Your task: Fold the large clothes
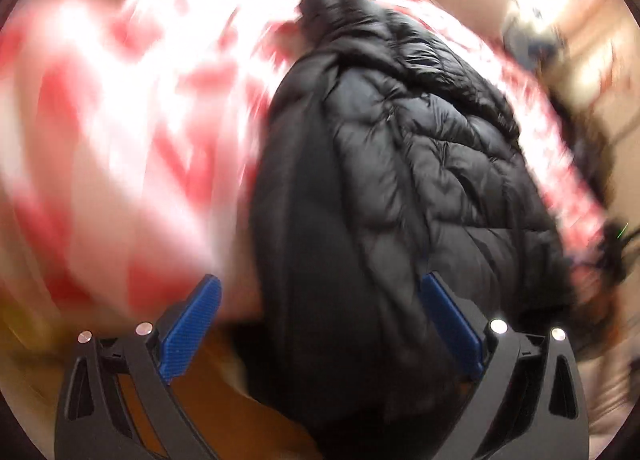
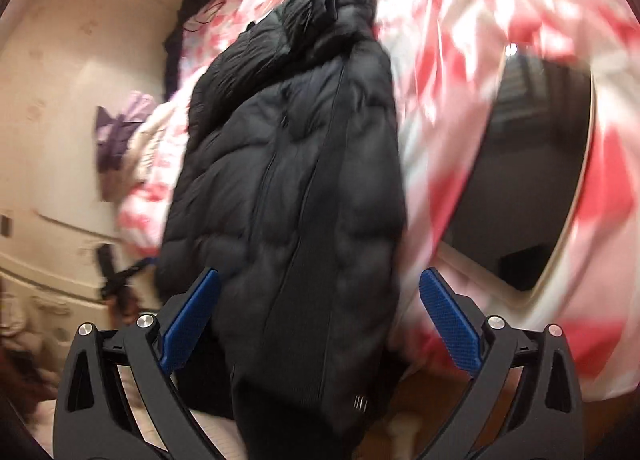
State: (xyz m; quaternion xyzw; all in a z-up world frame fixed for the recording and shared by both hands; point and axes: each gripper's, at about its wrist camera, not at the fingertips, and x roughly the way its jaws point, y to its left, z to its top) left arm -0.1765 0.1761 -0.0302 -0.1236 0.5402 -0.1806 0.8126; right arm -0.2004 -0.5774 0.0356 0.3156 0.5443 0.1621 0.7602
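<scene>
A black jacket [image 2: 288,164] lies folded lengthwise on a bed's red-and-white cover [image 2: 500,20]. The left claw [image 1: 320,324] and right claw [image 2: 320,320] both hang above its near end, spread wide and empty.

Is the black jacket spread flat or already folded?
Folded lengthwise: the jacket lies as a narrow bundle on the bedding, one side doubled over. Both claws open, off it.

Jacket [image 2: 288,188] lying on bedspread [image 2: 480,20]; laptop [image 2: 532,180] beside
</scene>
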